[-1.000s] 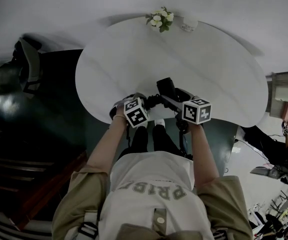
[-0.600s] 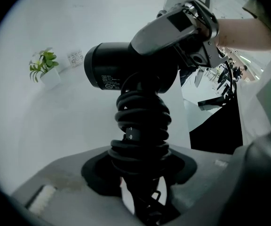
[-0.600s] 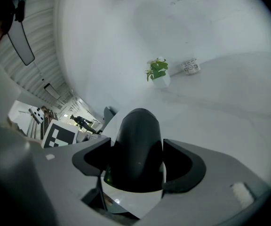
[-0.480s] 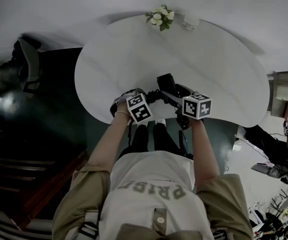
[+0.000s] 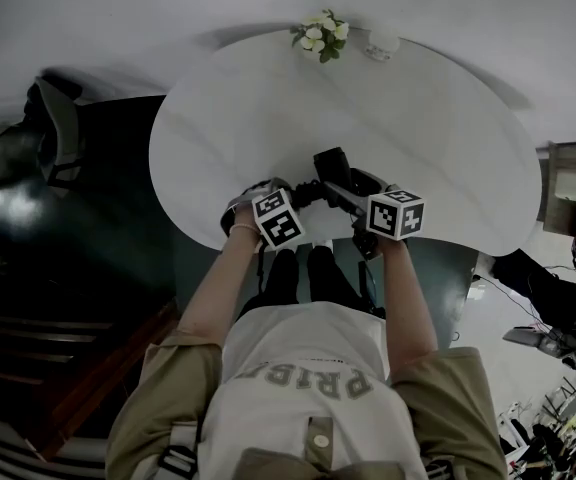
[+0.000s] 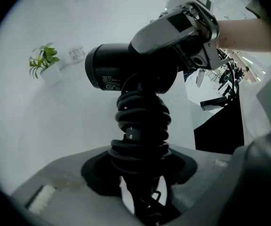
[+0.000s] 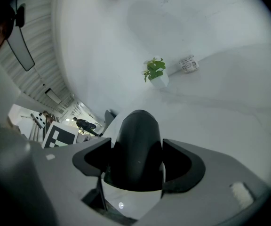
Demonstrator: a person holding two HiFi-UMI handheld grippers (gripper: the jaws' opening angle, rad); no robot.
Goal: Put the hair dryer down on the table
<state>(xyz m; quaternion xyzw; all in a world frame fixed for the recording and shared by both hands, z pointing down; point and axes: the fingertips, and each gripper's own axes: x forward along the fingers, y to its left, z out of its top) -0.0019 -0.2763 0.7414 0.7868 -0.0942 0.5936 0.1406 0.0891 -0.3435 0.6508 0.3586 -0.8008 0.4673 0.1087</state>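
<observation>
While one hair dryer (image 5: 332,171) hangs mid-frame over one table (image 5: 438,118), left gripper (image 6: 138,173) clamps cord-wrapped handle (image 6: 139,121), right gripper (image 7: 136,166) clamps barrel (image 7: 136,145); one plant (image 5: 320,38) top centre.

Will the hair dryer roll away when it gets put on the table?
Probably not far: the hair dryer has a round barrel, but its handle sticks out and should stop it rolling. The cord is wound tightly round the handle, so it likely won't flop about. It looks hard and smooth, so it might slide a little on the table.

White printed shirt (image 5: 308,363), khaki sleeves (image 5: 158,393), marker cubes (image 5: 278,219)
</observation>
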